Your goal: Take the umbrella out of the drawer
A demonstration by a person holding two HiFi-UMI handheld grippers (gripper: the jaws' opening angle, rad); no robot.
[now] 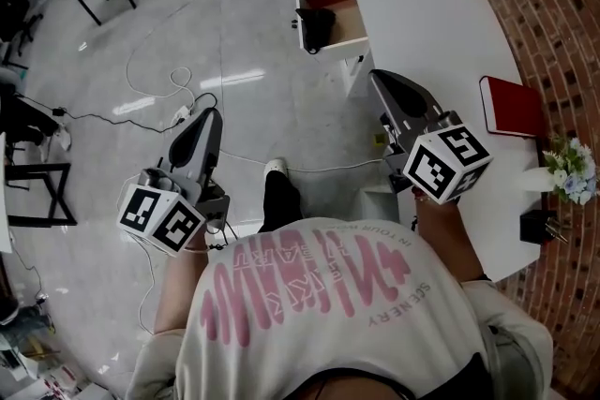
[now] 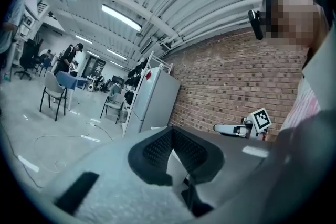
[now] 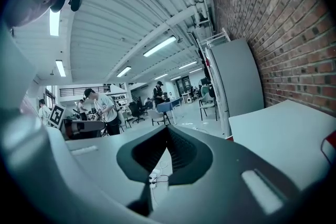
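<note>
The wooden drawer [image 1: 342,14] stands pulled open from the far end of the white table [image 1: 431,14]. A black folded umbrella [image 1: 316,25] lies at the drawer's left side. My left gripper [image 1: 212,113] [image 2: 171,134] is shut and empty, hanging over the floor well short of the drawer and to its left. My right gripper [image 1: 376,76] [image 3: 167,131] is also shut and empty, held by the table's edge, nearer to me than the drawer. Both point level toward the far end of the room. Neither touches the umbrella.
On the table at the right lie a red book [image 1: 511,105], a small bunch of flowers [image 1: 568,168] and a black holder [image 1: 539,227]. Cables and a power strip [image 1: 183,114] trail over the floor at the left. A grey cabinet [image 3: 236,81] stands beyond the table.
</note>
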